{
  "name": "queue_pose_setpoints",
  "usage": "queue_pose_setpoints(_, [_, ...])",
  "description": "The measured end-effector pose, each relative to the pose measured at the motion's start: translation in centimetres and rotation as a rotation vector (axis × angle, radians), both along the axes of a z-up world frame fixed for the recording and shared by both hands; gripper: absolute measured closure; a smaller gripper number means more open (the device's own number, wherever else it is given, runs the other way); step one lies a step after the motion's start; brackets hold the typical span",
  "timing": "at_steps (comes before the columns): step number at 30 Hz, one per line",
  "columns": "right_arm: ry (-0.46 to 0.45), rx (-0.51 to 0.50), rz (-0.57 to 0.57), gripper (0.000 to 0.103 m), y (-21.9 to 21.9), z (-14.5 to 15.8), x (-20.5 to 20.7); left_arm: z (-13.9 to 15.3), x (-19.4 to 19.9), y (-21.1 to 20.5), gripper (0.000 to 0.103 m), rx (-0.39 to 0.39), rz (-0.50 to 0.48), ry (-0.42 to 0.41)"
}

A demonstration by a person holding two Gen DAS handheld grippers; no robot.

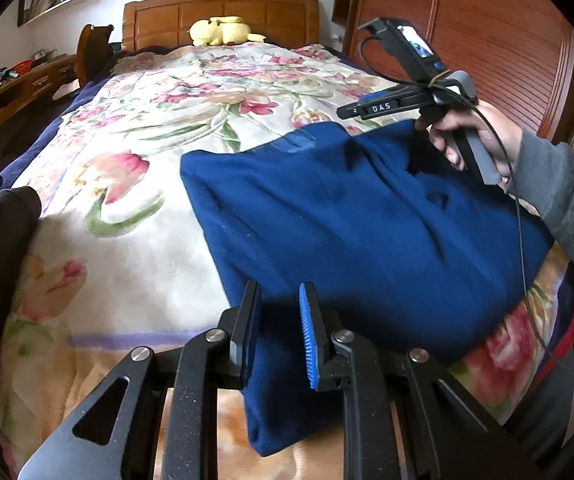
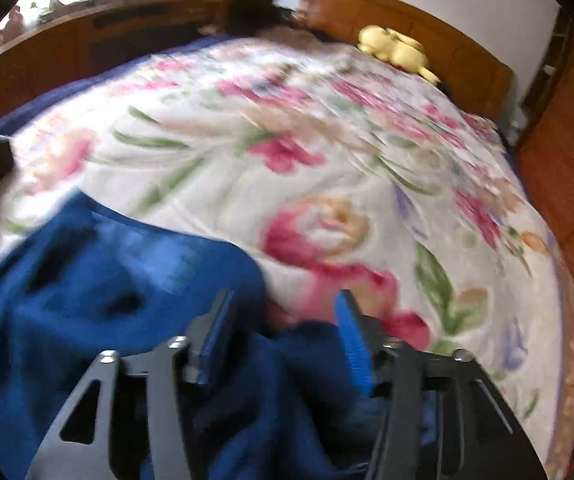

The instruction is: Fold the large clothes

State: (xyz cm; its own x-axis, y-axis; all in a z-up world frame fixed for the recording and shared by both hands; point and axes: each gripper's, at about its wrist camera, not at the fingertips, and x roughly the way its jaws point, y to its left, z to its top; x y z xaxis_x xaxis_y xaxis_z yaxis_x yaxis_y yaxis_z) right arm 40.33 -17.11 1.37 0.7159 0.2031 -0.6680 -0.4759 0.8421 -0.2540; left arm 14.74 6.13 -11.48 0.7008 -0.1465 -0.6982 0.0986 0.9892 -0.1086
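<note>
We clamp our left gripper (image 1: 279, 332) on the near corner of the blue garment (image 1: 367, 216), which lies folded on the bed (image 1: 127, 220), long axis running away from that corner. Our right gripper (image 2: 283, 332) hangs over its far edge, jaws apart, nothing gripped, and seems the nearer one.

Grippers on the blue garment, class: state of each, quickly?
Left gripper: shut on the blue garment, at its near corner.
Right gripper: open, gripping nothing; garment lies below the jaws.
</note>
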Motion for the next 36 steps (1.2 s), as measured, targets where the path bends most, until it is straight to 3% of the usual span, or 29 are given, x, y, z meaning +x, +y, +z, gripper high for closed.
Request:
queue_pose_setpoints(2, [-0.008, 0.036, 0.049, 0.047, 1.6, 0.6, -1.1, 0.1, 0.0, 0.3, 0.083, 0.002, 0.014, -0.003])
queue_pose_setpoints(4, [0.069, 0.097, 0.130, 0.047, 3.5, 0.3, -1.4, 0.0, 0.0, 0.6, 0.083, 0.003, 0.024, -0.003])
queue_pose_setpoints(6, [0.118, 0.087, 0.161, 0.047, 5.6, -0.9, -1.5, 0.0, -0.1, 0.8, 0.083, 0.004, 0.032, -0.001])
queue_pose_setpoints(13, [0.272, 0.033, 0.144, 0.047, 9.1, -6.2, -0.1, -0.2, -0.7, 1.2, 0.083, 0.005, 0.038, 0.001])
queue_pose_setpoints(17, [0.310, 0.038, 0.129, 0.047, 9.0, -6.6, 0.7, -0.4, -0.8, 1.8, 0.083, -0.008, 0.051, -0.003])
queue_pose_setpoints(19, [0.311, 0.026, 0.154, 0.071, 8.9, -6.3, 0.5, -0.5, -0.8, 2.0, 0.083, -0.018, 0.061, -0.007])
queue_pose_setpoints(20, [0.304, 0.005, 0.169, 0.090, 9.3, -6.3, 0.6, -0.5, -0.8, 2.1, 0.083, -0.022, 0.062, -0.008])
queue_pose_setpoints(23, [0.237, -0.041, 0.183, 0.095, 9.6, -5.3, -0.1, -0.5, -0.7, 2.0, 0.083, -0.021, 0.062, -0.011])
queue_pose_setpoints(32, [0.110, 0.003, 0.222, 0.095, 12.7, -3.8, 0.1, 0.0, -1.2, 1.2, 0.083, -0.008, 0.057, -0.023])
queue_pose_setpoints(34, [0.138, 0.018, 0.203, 0.088, 12.3, -3.9, 0.2, 0.0, -1.3, 0.9, 0.083, -0.007, 0.049, -0.019])
queue_pose_setpoints(36, [0.105, 0.032, 0.172, 0.059, 10.9, -3.1, -0.1, -0.2, -1.2, 0.4, 0.083, -0.006, 0.038, -0.013])
